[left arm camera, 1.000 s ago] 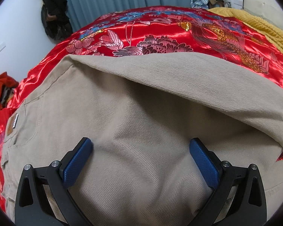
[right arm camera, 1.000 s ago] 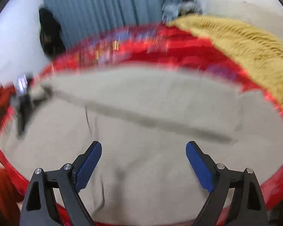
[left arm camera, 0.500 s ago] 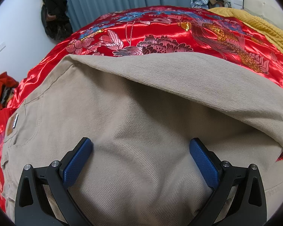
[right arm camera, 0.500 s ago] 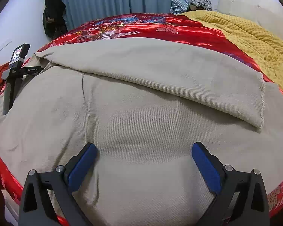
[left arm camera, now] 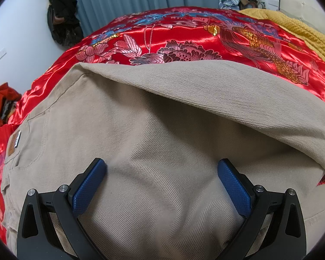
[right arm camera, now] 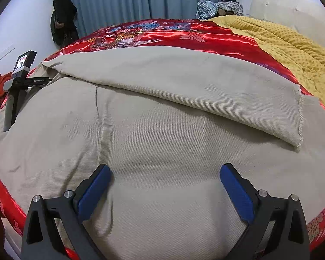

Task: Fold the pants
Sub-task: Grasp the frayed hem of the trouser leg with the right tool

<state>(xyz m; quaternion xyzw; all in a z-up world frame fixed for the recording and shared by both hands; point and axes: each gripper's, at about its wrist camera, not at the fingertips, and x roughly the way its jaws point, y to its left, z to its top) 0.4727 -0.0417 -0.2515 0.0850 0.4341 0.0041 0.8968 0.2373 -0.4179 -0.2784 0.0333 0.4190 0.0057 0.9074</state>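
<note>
Both grippers stand with their jaws wide apart over the beige pants (right arm camera: 162, 134), and neither one holds any cloth. Between the blue pads of the right gripper (right arm camera: 164, 181) only flat fabric shows; its jaws have just been opening to this width, and nothing is between them except the pants lying below. In its own view the left gripper (left arm camera: 160, 173) is spread the same way, over a soft bulge of cloth near the seat.

As landmark I take the frayed hem (right arm camera: 300, 119) of the upper leg. The pants lie on the red satin bedspread (right arm camera: 216, 36), with one leg already laid over the other. Their long axis runs across both views, from the hem on one side to the waist with its leather patch (left arm camera: 13, 145) on the other side. From the hem, the right gripper is nearer: the hem is ahead of it and to the right. The left gripper is far from the hem, at the waist end, and the patch shows at the left edge of its view. A yellow blanket (right arm camera: 292, 49) lies beyond the hem, on the far side of the bed.

In my judgement the next fold must bring the hem end toward the waist, along the long axis. The right gripper should therefore reach toward the hem.
</note>
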